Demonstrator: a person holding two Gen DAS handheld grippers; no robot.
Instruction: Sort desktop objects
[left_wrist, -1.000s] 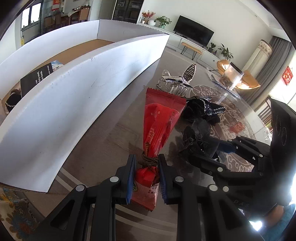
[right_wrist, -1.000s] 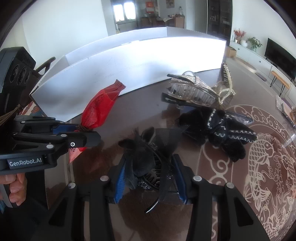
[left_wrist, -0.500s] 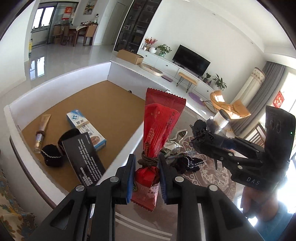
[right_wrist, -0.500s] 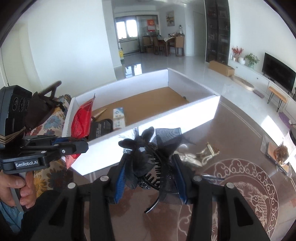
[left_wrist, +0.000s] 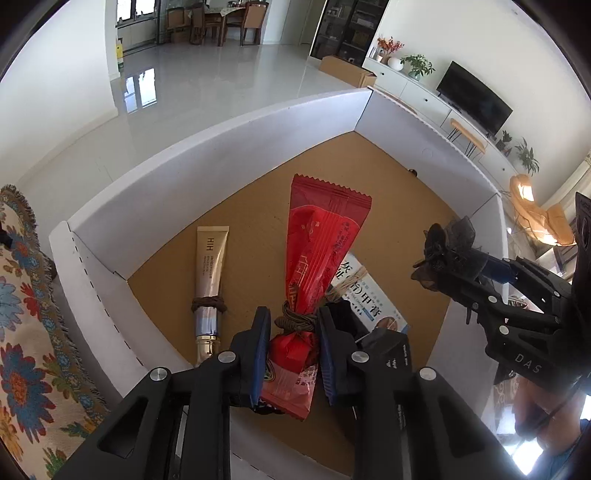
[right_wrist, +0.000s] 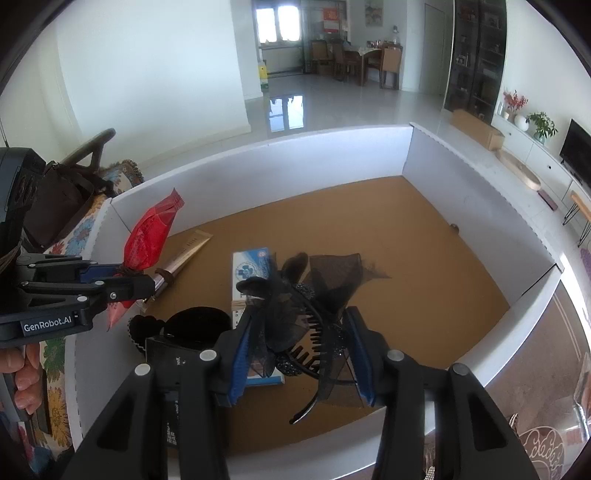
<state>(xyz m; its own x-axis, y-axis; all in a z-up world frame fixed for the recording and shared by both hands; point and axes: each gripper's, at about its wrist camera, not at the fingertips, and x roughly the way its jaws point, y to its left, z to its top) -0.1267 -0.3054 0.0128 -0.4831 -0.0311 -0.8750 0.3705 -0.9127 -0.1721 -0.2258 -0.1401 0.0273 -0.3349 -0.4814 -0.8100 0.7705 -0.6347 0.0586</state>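
Observation:
My left gripper is shut on a red snack packet tied with brown cord, held above the white box with a brown floor. My right gripper is shut on a black hair clip with a mesh bow, also held over the box. The left gripper with the red packet shows at the left of the right wrist view; the right gripper with the clip shows at the right of the left wrist view.
Inside the box lie a gold cosmetic tube, a blue-white medicine carton, a black booklet and a black round item. A flowered cloth lies left of the box. The patterned tabletop is at right.
Both grippers have risen from the table and moved over the box wall, carrying the red packet and the black clip; the box's inside now lies below them.

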